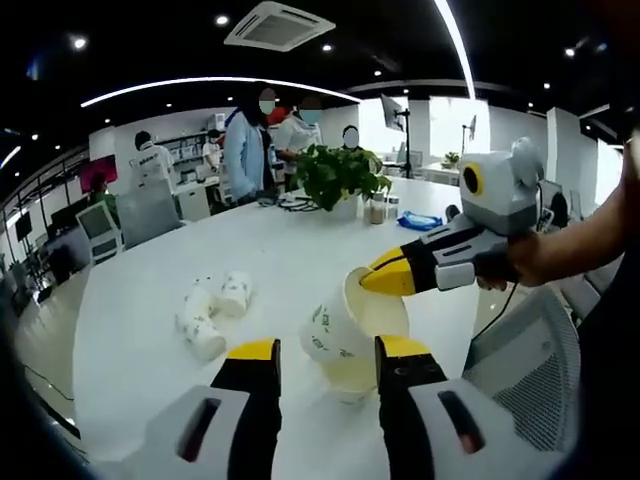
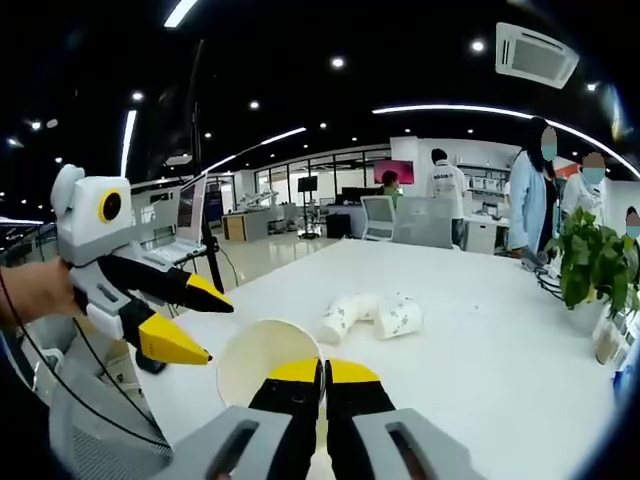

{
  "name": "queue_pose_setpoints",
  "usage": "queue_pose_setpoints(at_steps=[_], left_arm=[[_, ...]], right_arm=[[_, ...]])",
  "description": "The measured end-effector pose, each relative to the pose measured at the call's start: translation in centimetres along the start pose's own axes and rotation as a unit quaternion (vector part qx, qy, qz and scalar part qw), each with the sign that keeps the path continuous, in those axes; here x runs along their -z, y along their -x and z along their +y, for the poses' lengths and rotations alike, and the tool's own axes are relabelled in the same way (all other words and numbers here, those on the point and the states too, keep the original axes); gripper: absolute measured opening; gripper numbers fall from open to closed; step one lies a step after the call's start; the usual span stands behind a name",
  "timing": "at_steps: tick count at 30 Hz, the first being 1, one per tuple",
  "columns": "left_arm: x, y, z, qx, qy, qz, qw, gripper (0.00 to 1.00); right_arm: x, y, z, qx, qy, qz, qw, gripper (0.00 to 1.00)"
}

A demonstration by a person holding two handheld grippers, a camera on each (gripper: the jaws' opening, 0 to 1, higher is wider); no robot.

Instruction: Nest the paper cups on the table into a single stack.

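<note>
A white paper cup (image 1: 335,335) with green print hangs tilted above the table, its mouth turned toward the right gripper. My right gripper (image 1: 383,275) comes in from the right and is shut on the cup's rim; in the right gripper view its jaws (image 2: 323,372) pinch the rim of the open cup (image 2: 262,362). My left gripper (image 1: 325,350) is open, one jaw on each side of the cup's lower body, and from the other side it shows spread wide (image 2: 195,322) beside the cup. Several more cups (image 1: 212,312) (image 2: 370,316) lie on their sides on the white table (image 1: 300,240).
A potted plant (image 1: 335,175) (image 2: 592,262) stands at the table's far end with small jars and a blue item (image 1: 418,222) nearby. A mesh chair (image 1: 525,345) is close on the right. People stand around desks beyond the table.
</note>
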State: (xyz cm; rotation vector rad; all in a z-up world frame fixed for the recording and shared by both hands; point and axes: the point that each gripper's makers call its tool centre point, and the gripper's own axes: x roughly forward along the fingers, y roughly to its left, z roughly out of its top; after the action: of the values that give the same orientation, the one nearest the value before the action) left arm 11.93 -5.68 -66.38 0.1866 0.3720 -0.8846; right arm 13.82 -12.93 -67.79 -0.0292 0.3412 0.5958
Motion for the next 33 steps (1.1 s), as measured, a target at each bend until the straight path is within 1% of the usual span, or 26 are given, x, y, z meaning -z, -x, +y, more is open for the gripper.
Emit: queue_pose_setpoints(at_steps=[2, 4, 6, 9, 17, 19, 23, 29, 33], left_arm=[[0.0, 0.0, -0.1, 0.004, -0.003, -0.004, 1.0000, 0.37], [-0.1, 0.0, -0.4, 0.009, -0.012, -0.012, 0.9998, 0.42], [0.1, 0.1, -0.4, 0.011, -0.017, -0.009, 0.9998, 0.46], [0.5, 0.2, -0.5, 0.014, -0.022, -0.003, 0.9996, 0.47], [1.4, 0.5, -0.8, 0.018, -0.024, 0.001, 0.9995, 0.54], [1.6, 0.6, -0.8, 0.018, -0.025, 0.001, 0.9995, 0.54], [2.3, 0.8, -0.5, 0.013, -0.024, 0.014, 0.9995, 0.55], [2.6, 1.2, -0.3, 0.011, -0.017, 0.012, 0.9997, 0.57], [2.8, 1.3, -0.3, 0.010, -0.015, 0.014, 0.9997, 0.57]], right_arm=[[0.1, 0.1, 0.0, 0.000, -0.001, 0.003, 1.0000, 0.00], [0.2, 0.2, 0.0, -0.001, -0.004, 0.006, 1.0000, 0.00], [0.3, 0.3, -0.1, -0.002, -0.008, 0.009, 0.9999, 0.00], [0.4, 0.5, -0.1, -0.004, -0.013, 0.014, 0.9998, 0.00], [0.6, 0.9, 0.0, -0.009, -0.023, 0.027, 0.9993, 0.00], [0.9, 0.9, 0.1, -0.010, -0.023, 0.032, 0.9992, 0.00], [1.5, 0.9, 0.3, -0.012, -0.022, 0.043, 0.9987, 0.00], [2.6, 0.4, 0.5, -0.012, -0.014, 0.071, 0.9973, 0.00], [3.4, -0.1, 0.3, -0.013, -0.021, 0.088, 0.9958, 0.00]])
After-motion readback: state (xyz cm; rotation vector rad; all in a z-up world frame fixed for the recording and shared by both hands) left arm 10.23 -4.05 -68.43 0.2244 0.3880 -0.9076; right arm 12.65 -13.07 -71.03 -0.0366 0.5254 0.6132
